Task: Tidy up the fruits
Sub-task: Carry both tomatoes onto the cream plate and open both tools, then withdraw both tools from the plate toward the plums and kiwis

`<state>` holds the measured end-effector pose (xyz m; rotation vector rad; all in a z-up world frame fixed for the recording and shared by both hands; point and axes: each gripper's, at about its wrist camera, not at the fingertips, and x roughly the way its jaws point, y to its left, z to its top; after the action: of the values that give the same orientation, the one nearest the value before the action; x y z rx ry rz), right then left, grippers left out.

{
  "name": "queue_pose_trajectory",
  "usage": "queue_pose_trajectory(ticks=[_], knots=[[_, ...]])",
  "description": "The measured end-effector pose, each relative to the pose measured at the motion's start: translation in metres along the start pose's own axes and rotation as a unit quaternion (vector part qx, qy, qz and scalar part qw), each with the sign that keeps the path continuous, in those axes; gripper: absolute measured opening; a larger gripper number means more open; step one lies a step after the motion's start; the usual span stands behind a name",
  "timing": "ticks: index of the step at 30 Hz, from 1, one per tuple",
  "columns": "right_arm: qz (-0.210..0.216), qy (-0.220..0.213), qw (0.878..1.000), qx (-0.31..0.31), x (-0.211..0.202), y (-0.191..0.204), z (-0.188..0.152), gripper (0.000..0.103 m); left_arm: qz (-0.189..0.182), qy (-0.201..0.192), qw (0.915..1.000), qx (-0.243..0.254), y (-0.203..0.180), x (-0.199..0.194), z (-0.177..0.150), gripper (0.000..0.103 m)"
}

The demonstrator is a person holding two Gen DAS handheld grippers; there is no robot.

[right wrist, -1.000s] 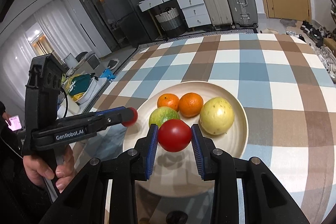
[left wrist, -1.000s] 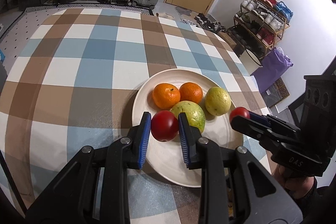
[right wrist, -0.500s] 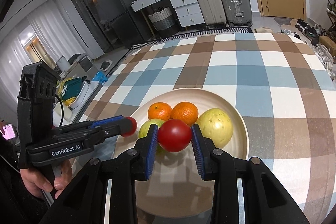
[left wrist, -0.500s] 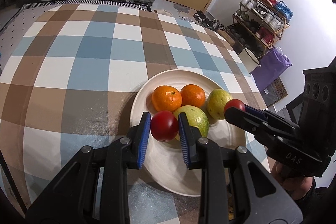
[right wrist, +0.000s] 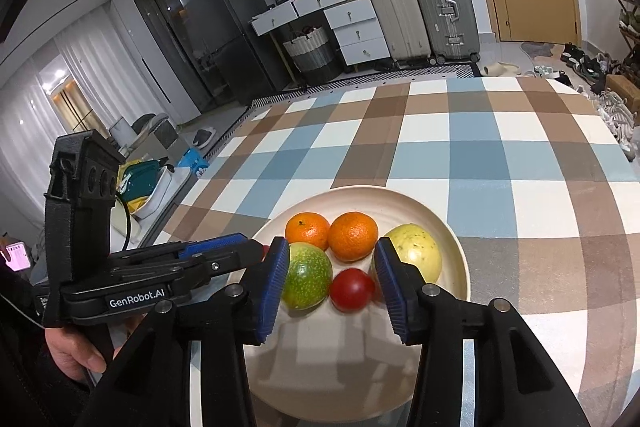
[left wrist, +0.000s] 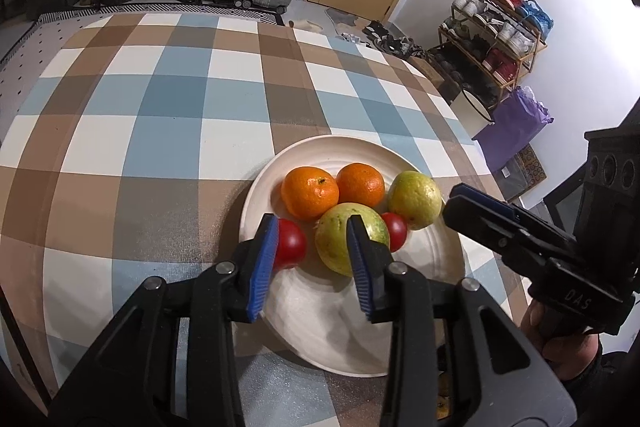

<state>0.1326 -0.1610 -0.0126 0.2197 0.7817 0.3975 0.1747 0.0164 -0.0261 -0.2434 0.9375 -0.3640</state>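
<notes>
Left wrist view: left gripper (left wrist: 312, 259) spread wide, ribbed blue pads, holding nothing; glossy round tomato (left wrist: 289, 242) beside left pad on smooth cream plate (left wrist: 320, 323). Right gripper (right wrist: 332, 291) wide too, second tomato (right wrist: 351, 289) loose between pads.

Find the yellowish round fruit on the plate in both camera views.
Left wrist view: the yellow fruit sits right of centre, at the right end of the back row.
Right wrist view: the yellow fruit sits lower centre-right, again rightmost.
Shared landmark: the orange touching its left side.

fruits (right wrist: 352, 241) crowd plate's (right wrist: 456, 247) far half
</notes>
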Motion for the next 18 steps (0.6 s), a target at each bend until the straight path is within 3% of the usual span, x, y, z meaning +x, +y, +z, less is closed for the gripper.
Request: queue_pose_trajectory(ticks=[9,18], knots=[[-0.002,-0.018,1.0,0.012,-0.022,-0.007,-0.009,0.045,0.015,-0.013,0.9998,0.008,-0.007,-0.017,-0.006,0.031],[-0.004,-0.034,0.999,0.016,-0.048,-0.005,-0.02,0.046,0.059,-0.035,0.9974,0.023,-0.021,-0.047,-0.025,0.034]])
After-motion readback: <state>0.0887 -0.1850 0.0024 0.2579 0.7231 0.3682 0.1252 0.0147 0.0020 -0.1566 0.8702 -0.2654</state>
